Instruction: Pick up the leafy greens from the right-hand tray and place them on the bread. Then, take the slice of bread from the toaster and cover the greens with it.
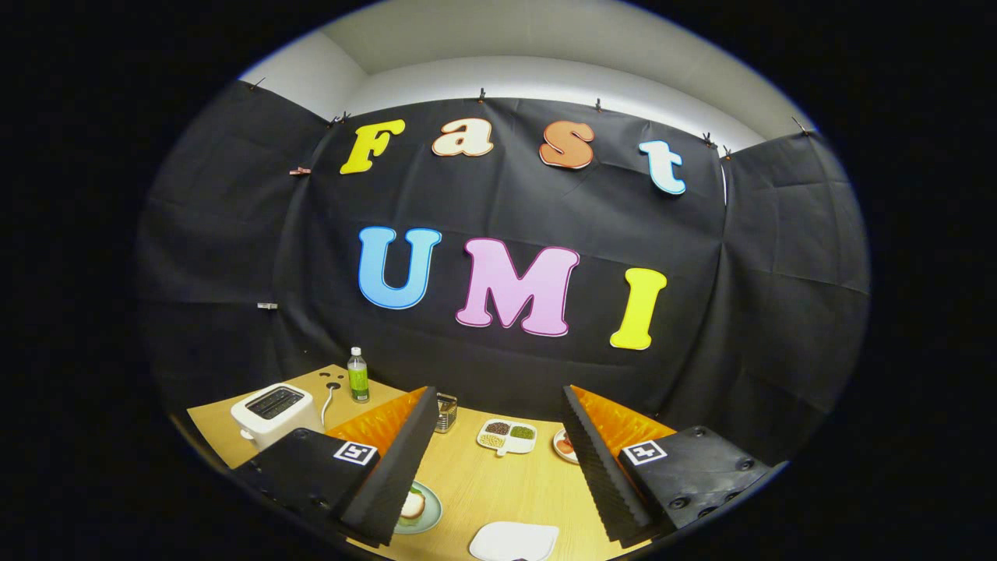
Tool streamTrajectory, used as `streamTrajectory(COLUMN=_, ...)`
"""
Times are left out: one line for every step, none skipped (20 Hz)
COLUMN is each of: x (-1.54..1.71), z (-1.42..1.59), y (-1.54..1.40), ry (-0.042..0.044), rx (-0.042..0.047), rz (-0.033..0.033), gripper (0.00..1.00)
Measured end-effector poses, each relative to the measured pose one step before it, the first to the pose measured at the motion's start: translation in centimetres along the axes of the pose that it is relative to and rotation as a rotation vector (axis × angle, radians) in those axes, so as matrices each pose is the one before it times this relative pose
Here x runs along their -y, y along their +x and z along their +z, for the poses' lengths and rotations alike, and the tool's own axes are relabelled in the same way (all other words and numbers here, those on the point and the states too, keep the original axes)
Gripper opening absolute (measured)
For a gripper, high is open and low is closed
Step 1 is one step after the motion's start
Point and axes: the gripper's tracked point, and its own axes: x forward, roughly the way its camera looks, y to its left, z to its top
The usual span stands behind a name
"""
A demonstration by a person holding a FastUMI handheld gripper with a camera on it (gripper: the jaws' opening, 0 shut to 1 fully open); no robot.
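Tongs (498,467): fingers spread wide, nothing between them, held above the desk (498,483).
Bread (413,505): pale slice on a round green plate (427,510), beside the left finger, which partly hides it; its axis cannot be told.
Toaster (273,413): white, boxy, rounded corners, dark slot on top running left to right, beyond the left finger.
White tray (514,540): smooth, rounded, between the fingers.
Sectioned dish (507,435): white, compartments of grains, ahead of the fingers.
Bottle (357,375): upright, green label, behind the toaster.
Mesh holder (446,411): metal, behind the left finger.

No legible text: the bottle (357,375) label and finger marker tags are unreadable.
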Motion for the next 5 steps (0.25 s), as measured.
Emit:
streamTrajectory(x=0.134, z=-0.070, y=0.008, ry=0.00504, rx=-0.00112, rz=-0.00384, gripper=0.98)
streamTrajectory(x=0.268, z=-0.039, y=0.047, ry=0.00528, rx=-0.00225, rz=-0.00712, gripper=0.98)
streamTrajectory(x=0.219, z=0.089, y=-0.041, ry=0.00654, rx=0.00348, rz=-0.00741, gripper=0.98)
streamTrajectory(x=0.084, z=0.002, y=0.022, ry=0.00265, rx=-0.00194, rz=-0.00400, gripper=0.98)
streamTrajectory(x=0.082, z=-0.184, y=-0.042, ry=0.00095, rx=-0.00170, rz=-0.00134, gripper=0.98)
